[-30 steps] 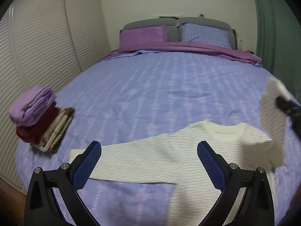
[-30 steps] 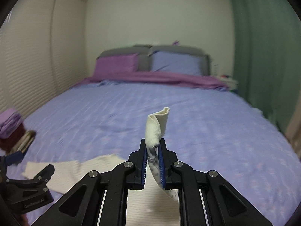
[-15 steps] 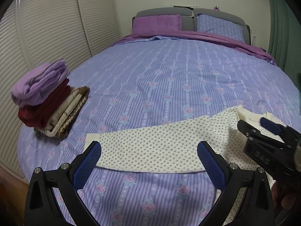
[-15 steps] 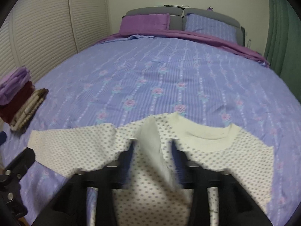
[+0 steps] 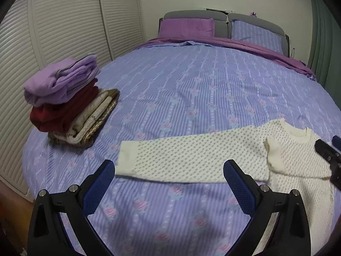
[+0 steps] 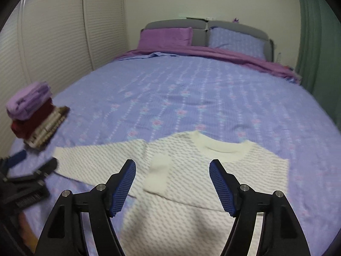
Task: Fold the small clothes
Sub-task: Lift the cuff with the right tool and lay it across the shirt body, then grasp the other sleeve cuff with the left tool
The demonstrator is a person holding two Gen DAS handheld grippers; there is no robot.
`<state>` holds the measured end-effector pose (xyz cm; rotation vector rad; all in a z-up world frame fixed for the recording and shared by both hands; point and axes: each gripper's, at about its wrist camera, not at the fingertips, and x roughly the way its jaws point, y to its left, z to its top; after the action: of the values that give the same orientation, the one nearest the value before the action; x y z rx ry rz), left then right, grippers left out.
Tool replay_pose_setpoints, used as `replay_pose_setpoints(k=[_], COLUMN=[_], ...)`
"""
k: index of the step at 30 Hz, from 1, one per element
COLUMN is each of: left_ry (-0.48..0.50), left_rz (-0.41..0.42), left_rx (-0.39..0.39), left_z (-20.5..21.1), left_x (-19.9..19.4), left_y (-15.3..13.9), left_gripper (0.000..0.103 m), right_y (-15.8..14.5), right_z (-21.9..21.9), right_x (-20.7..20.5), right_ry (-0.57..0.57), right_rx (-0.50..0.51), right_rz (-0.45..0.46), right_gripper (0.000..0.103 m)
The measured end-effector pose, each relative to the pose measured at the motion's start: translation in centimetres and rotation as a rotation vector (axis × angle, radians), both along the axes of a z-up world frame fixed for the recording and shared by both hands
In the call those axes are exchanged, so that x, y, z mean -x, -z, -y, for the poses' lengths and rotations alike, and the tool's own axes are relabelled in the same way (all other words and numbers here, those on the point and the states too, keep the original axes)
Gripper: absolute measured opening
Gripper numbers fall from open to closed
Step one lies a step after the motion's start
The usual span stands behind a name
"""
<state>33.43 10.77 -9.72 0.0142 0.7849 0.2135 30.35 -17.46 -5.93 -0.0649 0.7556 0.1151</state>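
Across the lower middle of the left wrist view, we are seeing the cream sweater (image 5: 213, 155) lying on the bed (image 5: 191, 89), one sleeve stretched toward the folded stack (image 5: 68, 102) at left; the left gripper (image 5: 168, 189) is hovering, jaws apart, empty. From the right wrist view, the right gripper (image 6: 172, 183) is hanging over the sweater's chest, jaws likewise apart, and only here are we seeing the whole neckline and the other sleeve folded in. We are judging that the outstretched sleeve needs folding across next.

Home bedroom: big bed (image 6: 191, 98) w/ lilac floral-striped cover, purple pillow (image 6: 165, 36) & patterned pillow (image 6: 236, 39) vs grey padded headboard (image 6: 200, 26). Louvred white wardrobe doors (image 5: 64, 27) on one side, green curtain (image 6: 315, 49) opp. Folded clothes stack (image 5: 68, 100) on bed edge.
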Motion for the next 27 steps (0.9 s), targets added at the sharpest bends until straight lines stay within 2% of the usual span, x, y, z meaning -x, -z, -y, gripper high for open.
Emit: replay_pose_setpoints(k=[3,7,10,11,13,15,17,20,25,27], left_ry=[0.0,-0.031,-0.042,-0.044,-0.033,-0.036,-0.031,-0.041,-0.068,-0.088], left_rz=[-0.021,-0.031,-0.053,-0.065,-0.085,-0.097,-0.112,-0.121,-0.126,-0.137], left_rx=[-0.004,-0.05,-0.05,-0.031,0.046,0.135,0.241,0.409,0.538,0.553], left_z=[-2.3,-5.7,-8.1,-8.8,-10.1,-11.0,-11.6,-12.1,-12.6,-12.6], left_x=[1.0,2.6,3.5,3.7,3.6,3.1,2.4,1.0,-1.3,-2.3], left_y=[0.5,1.3,2.2,2.5,3.3,4.0,4.7,6.0,7.6,8.3], left_gripper=[0.103,0.102,0.09,0.083,0.076,0.064,0.058,0.057,0.055,0.052], right_y=[-0.2,0.3,0.9,1.3,1.9,2.7,3.5,4.7,5.7,5.8], right_z=[-0.8,-3.4,-6.4,-7.4,-9.3,-11.0,-12.3,-13.6,-13.0,-12.3], right_x=[0.6,0.7,0.7,0.6,0.5,0.3,0.1,-0.1,-1.0,-1.4], right_ry=[0.003,-0.03,-0.064,-0.076,-0.096,-0.116,-0.132,-0.141,-0.109,-0.084], right_rx=[-0.005,-0.025,-0.015,-0.013,-0.015,-0.018,-0.021,-0.01,0.001,-0.001], right_rz=[-0.002,-0.016,-0.016,-0.018,-0.029,-0.048,-0.066,-0.093,-0.114,-0.116], right_gripper=[0.073,0.073,0.073,0.073,0.073,0.073,0.073,0.073,0.073,0.073])
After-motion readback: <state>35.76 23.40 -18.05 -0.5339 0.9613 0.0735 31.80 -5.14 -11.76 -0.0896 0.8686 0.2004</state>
